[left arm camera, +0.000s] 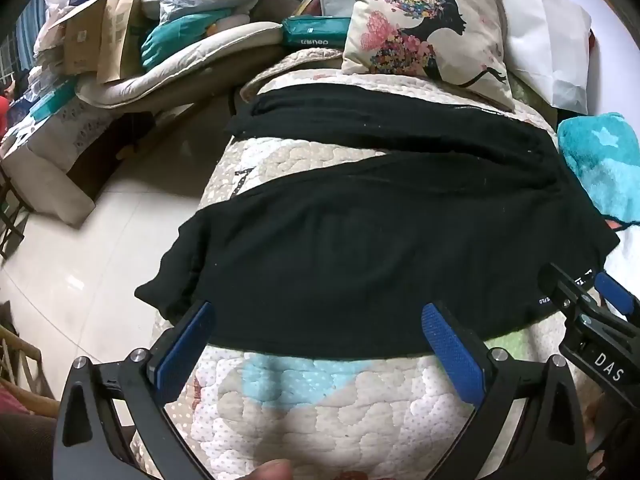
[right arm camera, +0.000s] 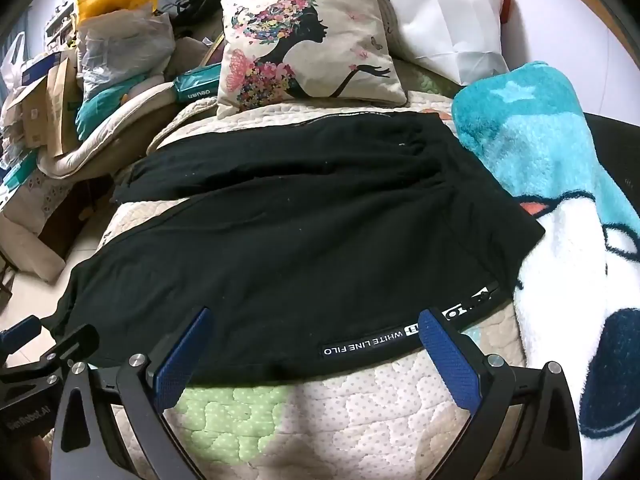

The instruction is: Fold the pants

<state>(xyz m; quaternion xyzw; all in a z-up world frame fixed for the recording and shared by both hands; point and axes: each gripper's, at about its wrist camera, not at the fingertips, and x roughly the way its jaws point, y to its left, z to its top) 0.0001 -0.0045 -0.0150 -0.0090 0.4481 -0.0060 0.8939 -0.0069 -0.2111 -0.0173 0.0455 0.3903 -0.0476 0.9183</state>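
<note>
Black pants (left arm camera: 360,248) lie spread across a quilted bed cover (left arm camera: 320,400), both legs stretching to the left and the waist to the right. A white-lettered label (right arm camera: 368,340) runs along the near hem. My left gripper (left arm camera: 316,320) is open and empty, its blue pads just over the near edge of the pants. My right gripper (right arm camera: 316,328) is open and empty, also at the near edge, by the label. The right gripper also shows in the left wrist view (left arm camera: 592,312), and the left gripper in the right wrist view (right arm camera: 40,344).
A floral cushion (right arm camera: 308,40) and a white pillow (right arm camera: 448,12) lie beyond the pants. A teal and white fleece blanket (right arm camera: 560,180) lies to the right. Bags and boxes (left arm camera: 120,32) are piled at the far left, beside tiled floor (left arm camera: 80,260).
</note>
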